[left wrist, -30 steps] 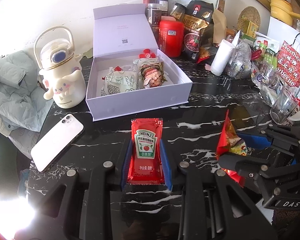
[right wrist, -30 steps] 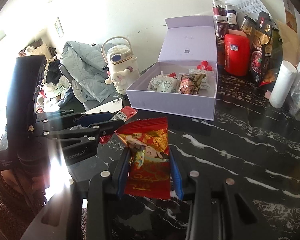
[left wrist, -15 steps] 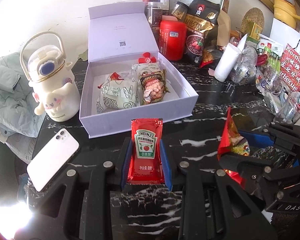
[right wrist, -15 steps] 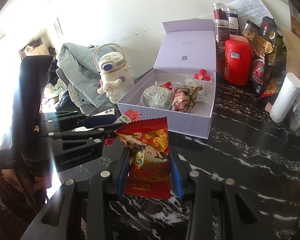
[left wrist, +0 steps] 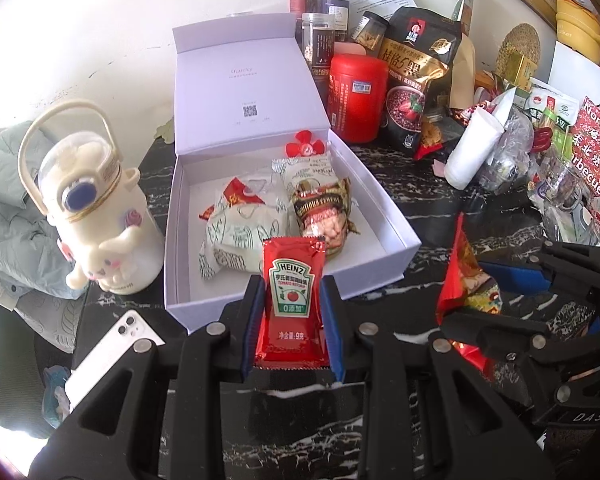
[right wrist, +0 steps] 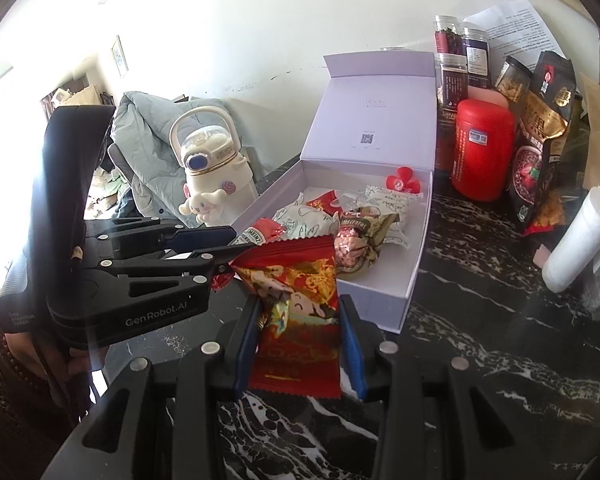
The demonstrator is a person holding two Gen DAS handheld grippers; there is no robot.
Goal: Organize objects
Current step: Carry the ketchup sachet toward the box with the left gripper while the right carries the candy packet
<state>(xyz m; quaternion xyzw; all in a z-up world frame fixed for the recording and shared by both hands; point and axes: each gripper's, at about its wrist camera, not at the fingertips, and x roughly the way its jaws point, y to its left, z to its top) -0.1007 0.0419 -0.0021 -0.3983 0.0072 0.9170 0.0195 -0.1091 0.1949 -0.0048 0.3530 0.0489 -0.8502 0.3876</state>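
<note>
The left gripper (left wrist: 292, 304) is closed on a small red Heinz ketchup sachet (left wrist: 293, 296), which stands upright between the two blue-padded fingers (left wrist: 253, 320), and its top edge is over the front wall of the open pale lilac cardboard box (left wrist: 380, 200). The right gripper (right wrist: 300, 328) holds in the same way a red snack packet with gold cartoon print (right wrist: 300, 300), pinched between its blue pads just in front of the near corner of the box. In the right wrist view the two grippers are close side by side, the left one a little ahead, and the tip of the sachet is just at the rim of the box. The box sits on the black marble bench with white veins (right wrist: 480, 340) with its lid (left wrist: 244, 80) standing up at the back. Inside it lie a white paper-wrapped bun with green drawings (left wrist: 244, 236), a brown and gold wrapped snack (left wrist: 324, 212) touching it, and a small red flower-shaped clip (left wrist: 304, 148) near the back wall. To the left of the box stands a cream cartoon-dog water bottle with a loop handle (left wrist: 96, 208), and a white smartphone (left wrist: 112, 352) lies in front of it. Behind the box to the right stand a red cylindrical tin (left wrist: 358, 96), some dark jars and a black and gold oat bag (left wrist: 416, 80).
</note>
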